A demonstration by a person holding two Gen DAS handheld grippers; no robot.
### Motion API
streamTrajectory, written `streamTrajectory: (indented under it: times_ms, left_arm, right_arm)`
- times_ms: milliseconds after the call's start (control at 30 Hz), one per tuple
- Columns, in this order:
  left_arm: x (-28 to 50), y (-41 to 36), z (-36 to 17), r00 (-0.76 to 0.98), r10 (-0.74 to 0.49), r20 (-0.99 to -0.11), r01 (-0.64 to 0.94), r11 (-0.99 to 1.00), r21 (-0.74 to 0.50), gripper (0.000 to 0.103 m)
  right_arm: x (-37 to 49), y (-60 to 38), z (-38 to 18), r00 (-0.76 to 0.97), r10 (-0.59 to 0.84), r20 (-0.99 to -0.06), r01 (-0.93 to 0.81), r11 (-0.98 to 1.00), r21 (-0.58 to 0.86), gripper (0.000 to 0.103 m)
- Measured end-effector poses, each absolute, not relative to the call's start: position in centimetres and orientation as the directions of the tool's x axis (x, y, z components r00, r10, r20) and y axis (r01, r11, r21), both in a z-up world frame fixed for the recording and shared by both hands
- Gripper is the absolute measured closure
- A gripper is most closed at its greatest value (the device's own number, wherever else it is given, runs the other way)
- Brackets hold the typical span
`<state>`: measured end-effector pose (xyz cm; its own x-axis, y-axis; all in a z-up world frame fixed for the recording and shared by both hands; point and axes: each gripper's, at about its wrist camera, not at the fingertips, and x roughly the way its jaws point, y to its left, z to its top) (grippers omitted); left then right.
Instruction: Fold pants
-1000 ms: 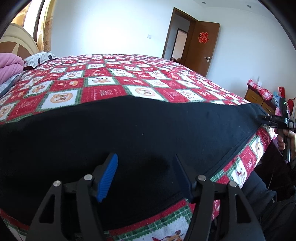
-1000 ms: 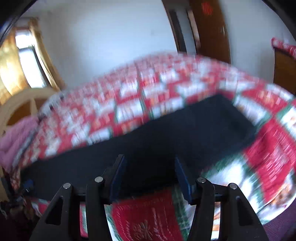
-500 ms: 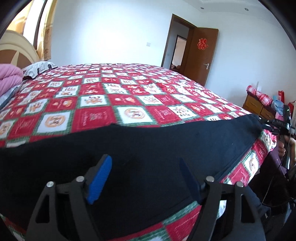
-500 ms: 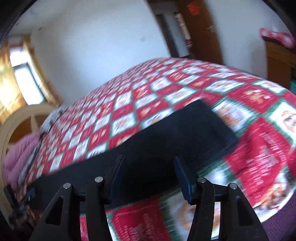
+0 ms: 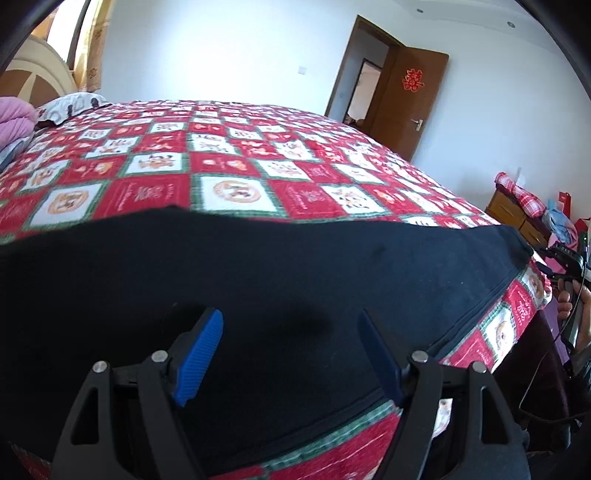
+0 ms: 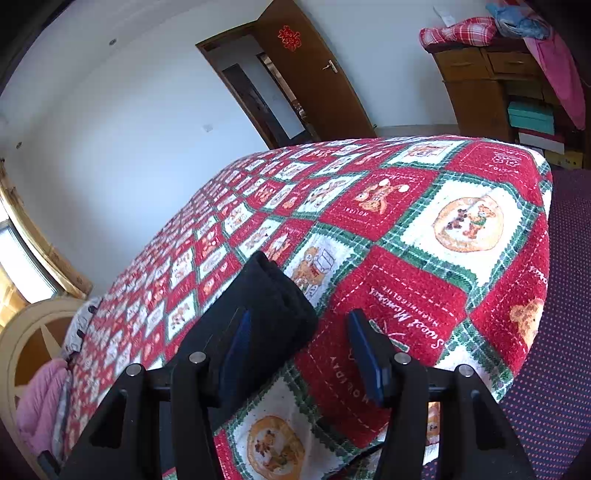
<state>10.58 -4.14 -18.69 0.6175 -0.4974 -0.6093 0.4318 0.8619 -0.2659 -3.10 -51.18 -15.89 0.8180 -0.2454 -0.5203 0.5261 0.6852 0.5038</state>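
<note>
Left wrist view: we look over the black pants [image 5: 295,280] spread flat on the bed's red, white and green patchwork blanket [image 5: 229,162].
Pants, place: they lie along the near edge of the bed, on top of the blanket, with blanket showing beyond them and in a strip at the front right.
Pants, long axis: it runs across this view from left to right, following the bed's edge; one narrow end reaches the right, near the bed's corner.
Pants, which end: we cannot tell waist from hem here.
Left gripper [image 5: 291,332]: its two blue pads stand wide apart over the black cloth, with nothing pinched between them.
Right wrist view: we see the narrow end of the pants [image 6: 266,295] as layered black cloth, squared off, pointing up and away across the blanket [image 6: 424,229].
Right gripper [image 6: 299,332]: the fingers are parted and bare; the left finger sits over the edge of the pants, the right one over the blanket, and the pads press on nothing.
Right gripper, seen from the left: it shows at the far right [image 5: 565,258], in a hand [image 5: 565,306], just off the pants' end.
Containers: a wooden cabinet [image 6: 476,74] holds stacked boxes on its open shelves, a teal one [image 6: 532,118] on top; a red plaid cloth [image 6: 458,31] lies on it.
</note>
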Motion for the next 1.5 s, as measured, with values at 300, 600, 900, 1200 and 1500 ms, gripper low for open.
streamTrajectory:
  times_ms: [300, 600, 900, 1200, 1500]
  left_arm:
    - [9.8, -5.2, -19.0, 0.655, -0.411, -0.634, 0.409, 0.898, -0.159, 0.024]
    - [10.0, -5.1, -19.1, 0.646, -0.408, -0.646, 0.407, 0.899, -0.160, 0.022]
    - [9.9, -5.5, -19.1, 0.640, -0.397, -0.658, 0.416, 0.899, -0.138, 0.019]
    - [10.0, -5.1, -18.8, 0.621, -0.396, -0.677, 0.403, 0.901, -0.158, 0.019]
    - [10.5, -0.2, -18.2, 0.702, -0.269, -0.659, 0.230, 0.962, -0.146, 0.019]
  right_arm:
    - [-1.9, -50.1, -16.3, 0.820, -0.261, -0.510, 0.508, 0.742, 0.437, 0.047]
    - [-0.4, -50.4, -17.1, 0.840, -0.220, -0.495, 0.470, 0.752, 0.463, 0.085]
    - [-1.0, -51.1, -17.6, 0.862, -0.182, -0.474, 0.441, 0.731, 0.521, 0.091]
    - [-1.1, -51.1, -17.7, 0.861, -0.177, -0.478, 0.438, 0.735, 0.518, 0.091]
    - [-1.5, -50.9, -17.3, 0.843, -0.215, -0.494, 0.472, 0.737, 0.484, 0.085]
